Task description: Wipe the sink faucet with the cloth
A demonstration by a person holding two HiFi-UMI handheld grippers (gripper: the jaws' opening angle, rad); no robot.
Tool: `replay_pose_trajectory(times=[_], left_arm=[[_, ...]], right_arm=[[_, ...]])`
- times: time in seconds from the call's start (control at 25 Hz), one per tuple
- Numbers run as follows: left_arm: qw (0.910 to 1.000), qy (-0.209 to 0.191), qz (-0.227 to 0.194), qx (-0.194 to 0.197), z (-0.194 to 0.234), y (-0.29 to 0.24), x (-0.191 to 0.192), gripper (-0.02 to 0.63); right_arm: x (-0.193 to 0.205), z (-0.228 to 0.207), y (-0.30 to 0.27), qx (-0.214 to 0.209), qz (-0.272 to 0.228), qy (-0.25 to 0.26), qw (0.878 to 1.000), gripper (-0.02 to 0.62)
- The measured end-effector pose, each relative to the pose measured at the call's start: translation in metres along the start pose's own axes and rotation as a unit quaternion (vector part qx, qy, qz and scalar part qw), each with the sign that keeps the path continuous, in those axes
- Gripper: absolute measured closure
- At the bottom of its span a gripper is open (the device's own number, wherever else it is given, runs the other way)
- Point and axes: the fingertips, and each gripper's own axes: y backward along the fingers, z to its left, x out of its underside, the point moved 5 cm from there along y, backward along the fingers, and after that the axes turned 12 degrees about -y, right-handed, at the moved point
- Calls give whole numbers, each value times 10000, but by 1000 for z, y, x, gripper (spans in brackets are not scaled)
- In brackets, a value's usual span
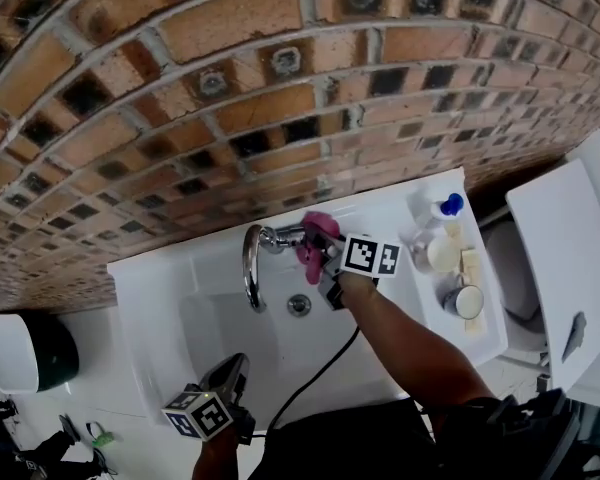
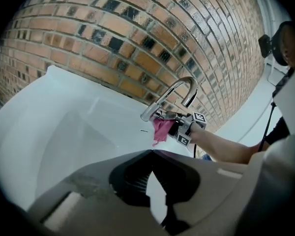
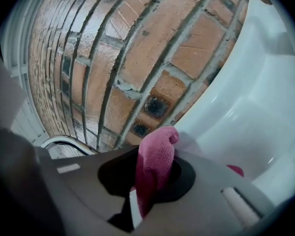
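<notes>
From the head view I see my right hand-held gripper [image 1: 320,256] up at the back of the sink [image 1: 160,298], clamped on the pink cloth [image 1: 315,236]. The cloth lies against the base end of the faucet [image 1: 250,268], close to the brick wall [image 1: 230,78], and the chrome spout arcs away from it over the basin and the drain [image 1: 299,305]. My left hand-held gripper [image 1: 234,368] hangs at the sink's front edge, well apart from the faucet. On the ledge right of my arm stand a blue-capped bottle [image 1: 448,206] and a cup [image 1: 467,301], clear of the wiping spot. In the left gripper view the jaws meet at their tips with nothing between them. Beyond them the faucet [image 2: 176,93] rises from the far side of the basin, with the cloth [image 2: 162,130] hanging just under its base, held by the right hand-held gripper [image 2: 171,128]. In the right gripper view the cloth [image 3: 160,144] is pinched between the jaws and bulges out past their tips, with the wall [image 3: 137,58] close ahead and the sink [image 3: 255,97] to the right.
</notes>
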Motion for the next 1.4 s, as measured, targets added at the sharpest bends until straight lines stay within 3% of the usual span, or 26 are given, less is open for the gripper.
replay_pose_trajectory(times=[0.68, 1.08, 1.4], left_arm=[[9987, -204, -71, 455, -3, 5, 8, 601], [9975, -350, -157, 601, 6, 28, 20, 602], [9963, -498, -140, 688, 17, 38, 18, 602]], right_arm=[[20, 36, 36, -220, -268, 9, 9994, 546], [36, 59, 60, -246, -484, 287, 9981, 546], [72, 82, 72, -475, -311, 584, 9967, 546]])
